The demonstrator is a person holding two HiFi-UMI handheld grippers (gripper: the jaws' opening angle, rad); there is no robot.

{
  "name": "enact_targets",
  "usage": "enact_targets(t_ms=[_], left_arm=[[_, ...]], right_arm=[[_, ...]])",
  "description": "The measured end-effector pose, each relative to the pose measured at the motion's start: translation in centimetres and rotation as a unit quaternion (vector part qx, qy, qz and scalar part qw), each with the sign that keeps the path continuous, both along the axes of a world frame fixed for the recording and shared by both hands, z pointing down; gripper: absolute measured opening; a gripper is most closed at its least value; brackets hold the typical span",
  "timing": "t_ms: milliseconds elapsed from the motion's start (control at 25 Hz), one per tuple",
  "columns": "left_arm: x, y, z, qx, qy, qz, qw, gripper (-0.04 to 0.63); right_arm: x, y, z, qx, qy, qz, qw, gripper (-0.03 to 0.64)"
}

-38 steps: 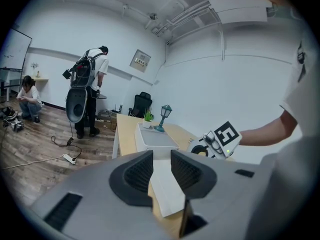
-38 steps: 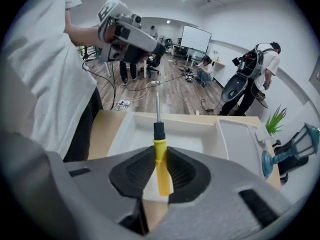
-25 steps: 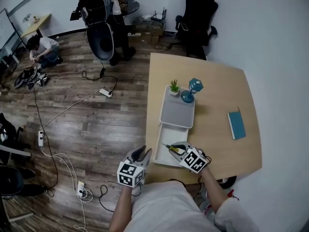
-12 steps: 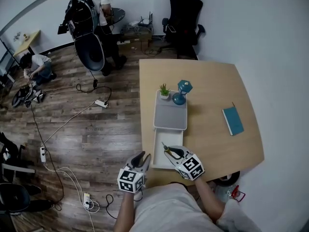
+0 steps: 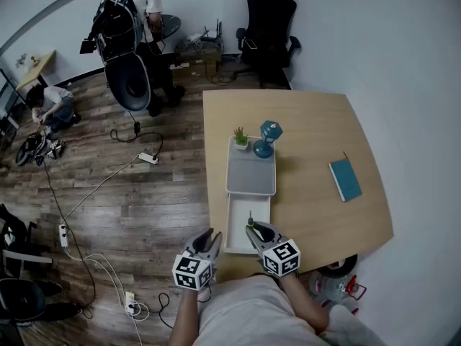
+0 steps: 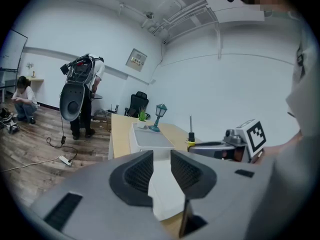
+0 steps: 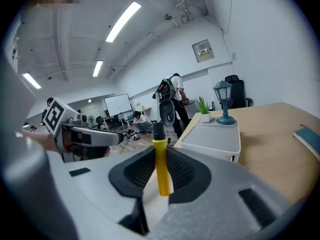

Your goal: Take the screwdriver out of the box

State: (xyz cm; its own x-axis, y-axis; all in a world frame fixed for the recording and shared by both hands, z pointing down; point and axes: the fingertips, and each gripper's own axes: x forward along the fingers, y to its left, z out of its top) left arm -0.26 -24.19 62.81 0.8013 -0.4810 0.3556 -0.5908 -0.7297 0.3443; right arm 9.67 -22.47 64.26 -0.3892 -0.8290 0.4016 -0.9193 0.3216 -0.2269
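Right hand-held gripper (image 5: 253, 229) clenched on yellow-handled screwdriver (image 7: 161, 170), shaft upright, over open white box (image 5: 232, 223). Left hand-held gripper (image 5: 208, 238) released, empty, tilted slightly down at wooden worktop (image 5: 317, 150) corner.

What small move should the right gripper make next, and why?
Probably carry the screwdriver sideways toward the bare table to the right of the box. The right gripper is shut on its yellow handle, shaft upright, over the open box's near end, so it looks lifted clear. Only setting it down outside seems left.
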Motion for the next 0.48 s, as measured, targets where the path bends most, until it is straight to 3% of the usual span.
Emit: enact_targets(t_ms=[120,240,480], left_arm=[[-0.36,-0.05,0.14,-0.003,-0.003,-0.004,1.0,0.087],[-0.47,-0.25,-0.02,0.002,-0.001,-0.011,0.9999,0.011],[0.06,-0.11,-0.36,0.004,0.004,0.002,1.0,0.005]], right_arm=[[0.04,0.4,0.28,-0.002,-0.009,0.02,1.0,0.08],[-0.16,0.67,0.49,-0.005,-0.014,0.026,1.0,0.08],[-0.59,0.98,0.57,-0.005,-0.013,0.026,1.0,0.078]])
